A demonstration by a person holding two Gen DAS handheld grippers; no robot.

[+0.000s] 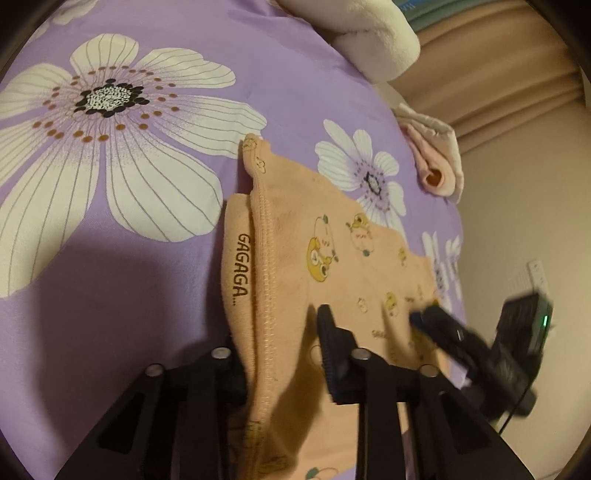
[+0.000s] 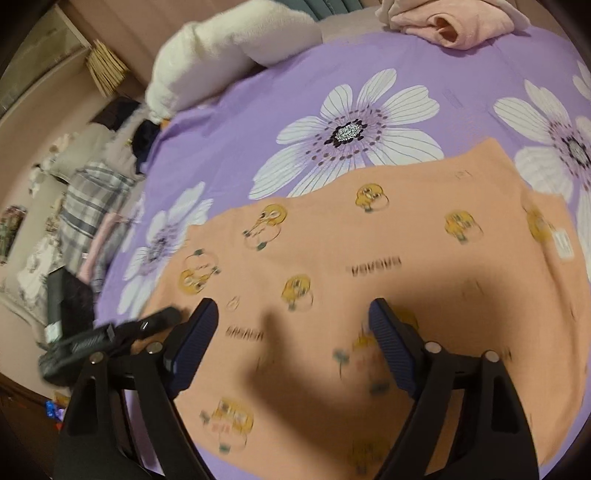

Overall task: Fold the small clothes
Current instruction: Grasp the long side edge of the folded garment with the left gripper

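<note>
A small orange garment (image 1: pixel 343 266) with yellow cartoon prints and "GAGAGA" lettering lies on the purple floral bedsheet (image 1: pixel 147 302). In the left wrist view its stitched hem runs between my left gripper's (image 1: pixel 284 350) jaws; the right finger (image 1: pixel 332 343) shows, the left one is hidden under cloth. The right gripper (image 1: pixel 443 328) shows blurred at the garment's right edge. In the right wrist view the garment (image 2: pixel 369 266) spreads flat, and my right gripper (image 2: pixel 291 332) hovers over it with jaws wide apart. The left gripper (image 2: pixel 122 332) shows blurred at the garment's left edge.
A white fluffy blanket (image 2: pixel 229 48) and a pink folded garment (image 2: pixel 454 22) lie at the far side of the bed. A plaid cloth pile (image 2: pixel 88 206) sits beside the bed. Wall and curtain (image 1: pixel 498 74) are at the right.
</note>
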